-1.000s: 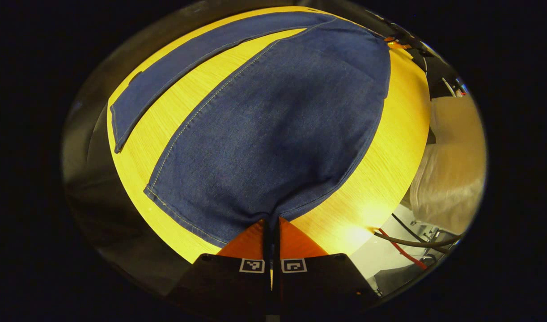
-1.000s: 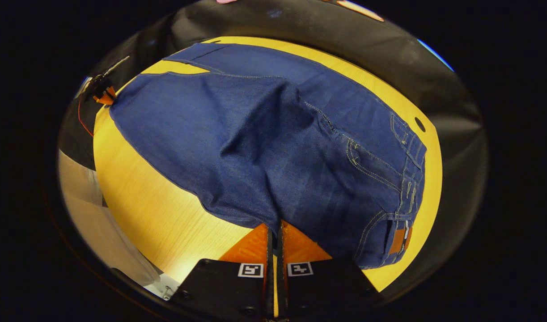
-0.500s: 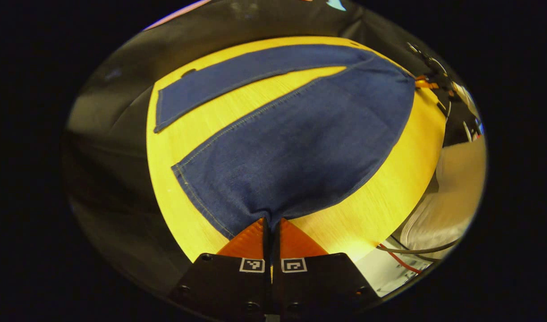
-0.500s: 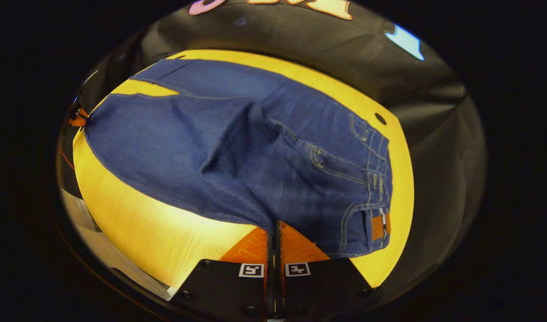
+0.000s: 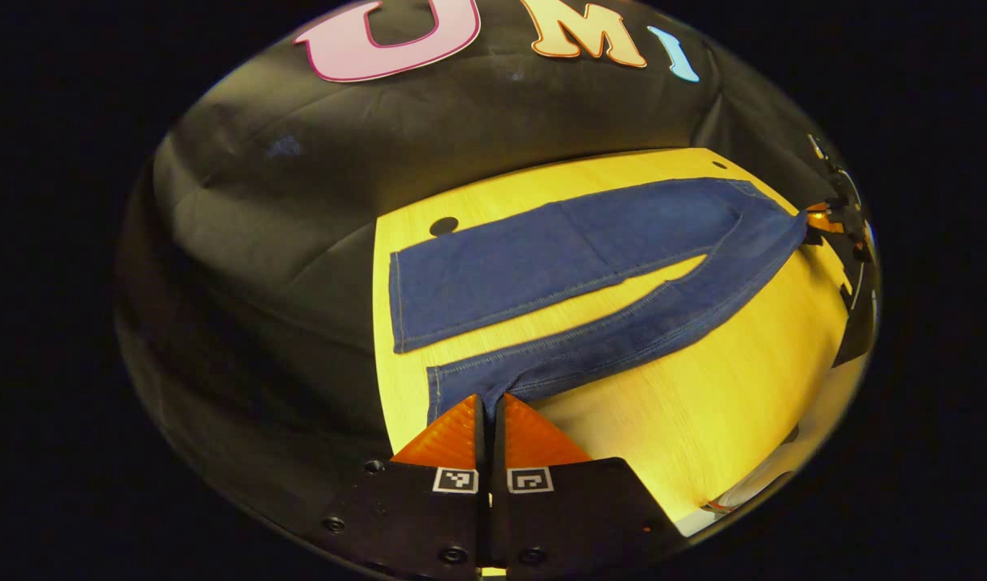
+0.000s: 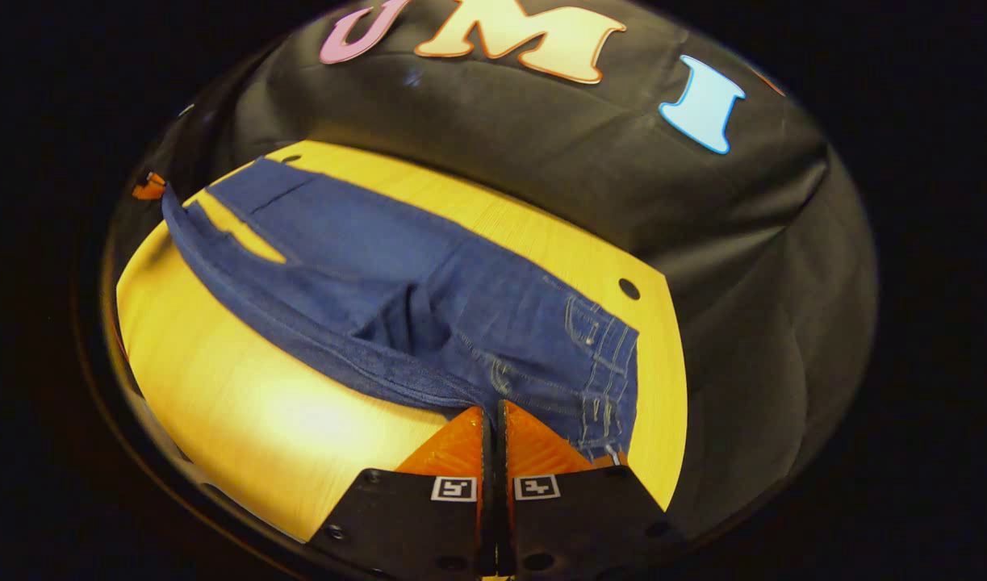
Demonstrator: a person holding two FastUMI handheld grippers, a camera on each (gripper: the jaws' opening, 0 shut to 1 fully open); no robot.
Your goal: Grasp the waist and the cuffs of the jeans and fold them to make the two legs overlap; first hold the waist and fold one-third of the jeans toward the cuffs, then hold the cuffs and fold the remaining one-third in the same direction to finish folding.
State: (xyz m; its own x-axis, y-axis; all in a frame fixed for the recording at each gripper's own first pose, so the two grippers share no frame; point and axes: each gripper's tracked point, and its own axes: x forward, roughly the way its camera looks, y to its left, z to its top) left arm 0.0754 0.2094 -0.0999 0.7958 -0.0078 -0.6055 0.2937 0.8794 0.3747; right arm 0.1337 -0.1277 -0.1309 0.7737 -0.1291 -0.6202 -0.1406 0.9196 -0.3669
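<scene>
Blue jeans point(image 5: 590, 266) lie spread on a yellow wooden table point(image 5: 703, 403). In the left gripper view my left gripper point(image 5: 490, 399) is shut on the near leg's cuff edge, and that leg is lifted into a thin band running to the far right. The other leg lies flat behind it. In the right gripper view my right gripper point(image 6: 493, 407) is shut on the near edge of the jeans point(image 6: 461, 315) close to the waist, whose pockets and belt loops sit at the right. The other gripper point(image 6: 148, 187) shows small at the far left by the lifted leg's cuff.
The booth's black cloth wall point(image 5: 380, 145) rises right behind the table's far edge. Small round holes mark the table top point(image 6: 629, 288) near its far corners. Bare table point(image 6: 243, 403) lies in front of the jeans.
Both grippers have risen and tipped up, lifting the near leg's edge off the table. The near leg now looks like a narrow band, and the far wall has come into sight.
</scene>
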